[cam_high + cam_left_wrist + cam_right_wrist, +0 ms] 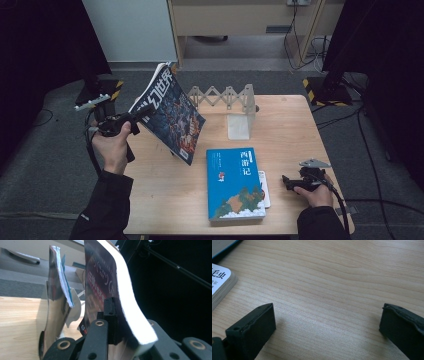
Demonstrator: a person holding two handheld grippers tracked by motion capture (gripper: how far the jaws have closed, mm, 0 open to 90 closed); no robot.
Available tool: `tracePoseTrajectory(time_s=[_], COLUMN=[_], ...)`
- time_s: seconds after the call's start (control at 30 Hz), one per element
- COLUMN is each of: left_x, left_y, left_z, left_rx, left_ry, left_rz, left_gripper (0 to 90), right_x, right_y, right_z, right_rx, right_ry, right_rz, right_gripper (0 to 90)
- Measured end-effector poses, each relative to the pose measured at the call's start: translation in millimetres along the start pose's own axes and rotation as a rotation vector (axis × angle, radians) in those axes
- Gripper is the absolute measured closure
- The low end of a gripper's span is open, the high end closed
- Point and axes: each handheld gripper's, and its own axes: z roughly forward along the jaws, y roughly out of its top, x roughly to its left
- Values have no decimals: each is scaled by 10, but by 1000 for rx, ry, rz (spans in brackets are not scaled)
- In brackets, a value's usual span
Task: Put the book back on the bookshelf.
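My left gripper [131, 118] is shut on the edge of a dark magazine [170, 114], which it holds tilted in the air over the table's left rear part. In the left gripper view the magazine's thick page block [125, 302] is pinched between the jaws and a loose cover [57, 297] bows away to the left. A blue book [235, 182] lies flat near the table's front, on top of a white book [265, 187]. My right gripper [286, 181] rests low at the front right, open, with bare wood [327, 315] between its jaws and the white book's corner [219, 282] to its left.
A grey folding book rack [230, 102] stands at the table's back middle, just right of the lifted magazine. The wooden table [290, 130] has bare room on its right half. Cables and stand feet lie on the floor around it.
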Motion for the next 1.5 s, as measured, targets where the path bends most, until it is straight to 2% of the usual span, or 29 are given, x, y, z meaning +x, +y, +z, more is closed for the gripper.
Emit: tracePoseTrajectory(time_s=[0.1, 0.13, 0.3, 0.73, 0.83, 0.87, 1.1, 1.5], left_x=[-5, -13, -43, -49, -65, -75, -74, -141], left_y=[31, 53, 91, 192, 206, 210, 222, 209], left_z=[9, 20, 83, 264, 311, 347, 471, 760], left_rx=[0, 2, 4, 16, 19, 19, 13, 28], left_ry=[18, 37, 76, 153, 172, 183, 212, 278], left_rz=[11, 31, 61, 102, 123, 136, 144, 188], left_gripper=[821, 821, 821, 821, 821, 821, 821, 821], right_x=[-1, -1, -1, -2, -2, -1, -2, -3], right_y=[0, 0, 0, 0, 0, 0, 0, 1], right_z=[0, 0, 0, 0, 0, 0, 0, 0], right_rx=[0, 0, 0, 0, 0, 0, 0, 2], right_ry=[0, 0, 0, 0, 0, 0, 0, 3], right_rz=[0, -1, -1, -1, -1, -1, -1, -2], right_gripper=[6, 6, 6, 5, 5, 5, 5, 5])
